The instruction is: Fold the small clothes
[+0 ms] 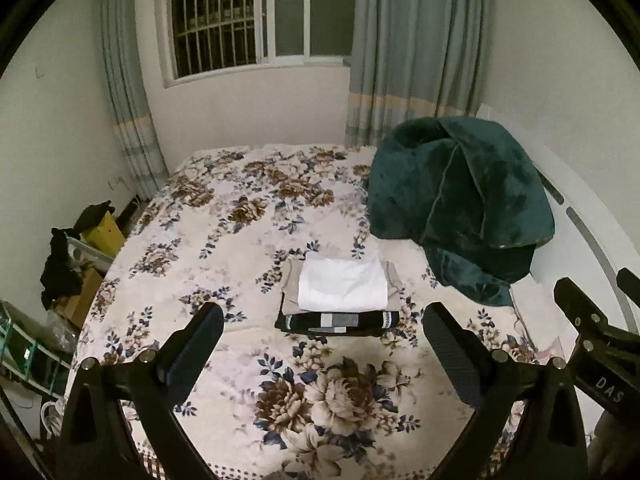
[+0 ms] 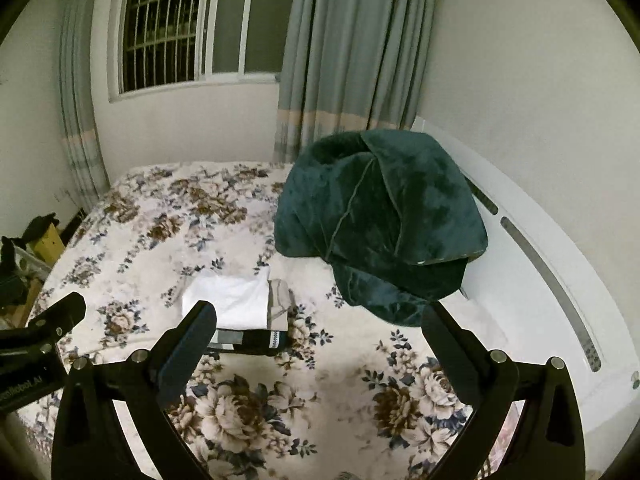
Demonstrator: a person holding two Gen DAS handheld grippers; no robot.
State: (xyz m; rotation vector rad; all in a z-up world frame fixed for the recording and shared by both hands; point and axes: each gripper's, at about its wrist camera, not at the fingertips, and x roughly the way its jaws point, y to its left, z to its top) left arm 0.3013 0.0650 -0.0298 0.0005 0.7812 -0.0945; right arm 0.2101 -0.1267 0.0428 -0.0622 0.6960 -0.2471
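Note:
A stack of folded clothes lies on the floral bed (image 1: 224, 216): a white garment (image 1: 343, 285) on top, a beige one (image 1: 290, 284) under it, a black patterned one (image 1: 338, 321) at the bottom. The stack shows in the right wrist view too, with the white garment (image 2: 234, 300) on top and the black one (image 2: 256, 340) below. My left gripper (image 1: 324, 328) is open and empty, held above the bed just in front of the stack. My right gripper (image 2: 320, 328) is open and empty, to the right of the stack; it also shows at the right edge of the left wrist view (image 1: 596, 320).
A bulky dark green blanket (image 1: 460, 208) is heaped at the right of the bed against the white headboard (image 2: 532, 248). Boxes and dark clothes (image 1: 60, 264) stand on the floor to the left. A window and curtains (image 1: 416, 40) are behind the bed.

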